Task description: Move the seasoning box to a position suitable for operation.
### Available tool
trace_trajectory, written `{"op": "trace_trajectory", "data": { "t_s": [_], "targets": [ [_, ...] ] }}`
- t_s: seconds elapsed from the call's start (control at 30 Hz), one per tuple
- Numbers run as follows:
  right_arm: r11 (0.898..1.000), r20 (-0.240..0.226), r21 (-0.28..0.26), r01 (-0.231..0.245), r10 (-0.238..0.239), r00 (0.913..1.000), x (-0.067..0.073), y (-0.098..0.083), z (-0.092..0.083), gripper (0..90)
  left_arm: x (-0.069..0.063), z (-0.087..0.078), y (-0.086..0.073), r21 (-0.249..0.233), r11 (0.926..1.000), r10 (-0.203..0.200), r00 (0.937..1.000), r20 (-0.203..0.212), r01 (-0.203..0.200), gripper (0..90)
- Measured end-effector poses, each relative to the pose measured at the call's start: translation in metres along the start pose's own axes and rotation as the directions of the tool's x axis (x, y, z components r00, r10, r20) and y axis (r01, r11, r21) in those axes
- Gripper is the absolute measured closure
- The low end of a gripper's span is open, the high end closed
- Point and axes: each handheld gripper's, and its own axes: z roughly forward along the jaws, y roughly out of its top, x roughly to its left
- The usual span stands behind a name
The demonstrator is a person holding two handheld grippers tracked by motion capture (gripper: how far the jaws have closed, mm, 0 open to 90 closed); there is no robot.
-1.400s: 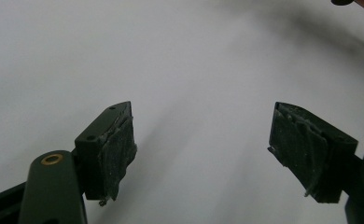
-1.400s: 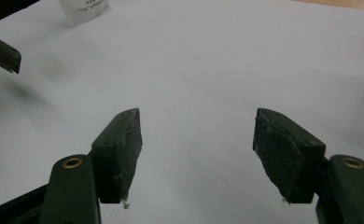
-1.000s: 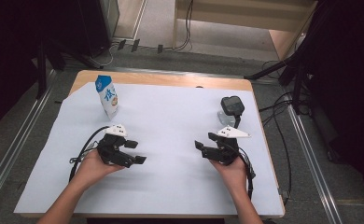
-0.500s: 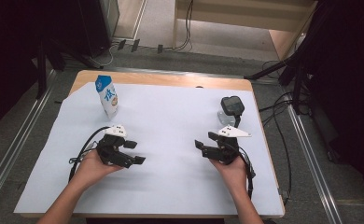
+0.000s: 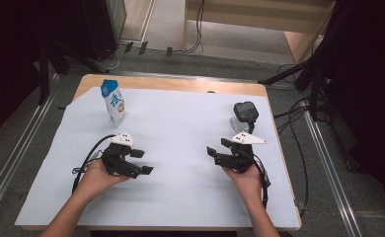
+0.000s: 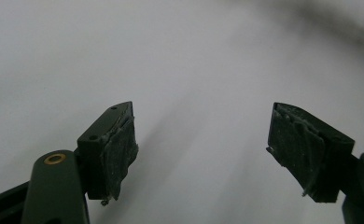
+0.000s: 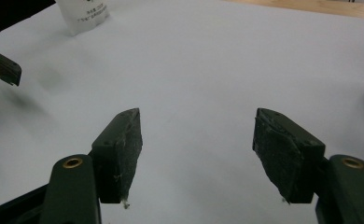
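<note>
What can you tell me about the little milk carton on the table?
The milk carton is small, white and blue with a peaked, folded top, and looks like coated paper. It stands upright and seems closed, near the far left corner of the white sheet. Nothing touches it but the sheet; the left tool is well short of it.

- White sheet (image 5: 180, 143) covers wooden table (image 5: 171, 83).
- Cables (image 5: 198, 29) on floor beyond table's far edge.
- Metal rails (image 5: 13, 163) flank table.

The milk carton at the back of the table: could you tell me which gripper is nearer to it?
Left. The left gripper sits just in front of the milk carton; the right gripper is far across the table.
</note>
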Motion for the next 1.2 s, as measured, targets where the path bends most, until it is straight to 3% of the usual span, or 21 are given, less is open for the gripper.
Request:
{"op": "trace_trajectory", "data": {
  "t_s": [0.63,0.7,0.97,1.1,1.2],
  "targets": [
    [1.0,0.011,0.007,-0.014,0.014,0.9999,-0.012,0.011,0.009,33.4,-0.001,-0.007,-0.007,-0.011,0.9999,-0.009,0.9999,-0.01,0.009,23.9],
    [1.0,0.019,0.03,0.0,0.0,0.9998,-0.015,0.015,0.012,31.8,-0.002,-0.007,-0.008,-0.009,0.9999,-0.009,0.9999,-0.01,0.009,24.0],
    [1.0,0.012,0.009,-0.013,0.013,0.9998,-0.024,0.028,0.017,31.0,-0.001,-0.008,-0.011,-0.007,0.9999,-0.016,0.9998,-0.011,0.015,24.0],
    [0.999,-0.003,0.012,-0.031,0.031,0.9995,-0.031,0.035,0.02,25.9,-0.002,-0.008,-0.012,-0.003,0.9999,-0.015,0.9998,-0.014,0.015,24.0],
    [0.998,0.003,0.001,-0.063,0.063,0.998,-0.037,0.041,0.023,15.5,-0.003,-0.008,-0.013,-0.007,0.9998,-0.018,0.9998,-0.01,0.018,24.0]
  ]
}}
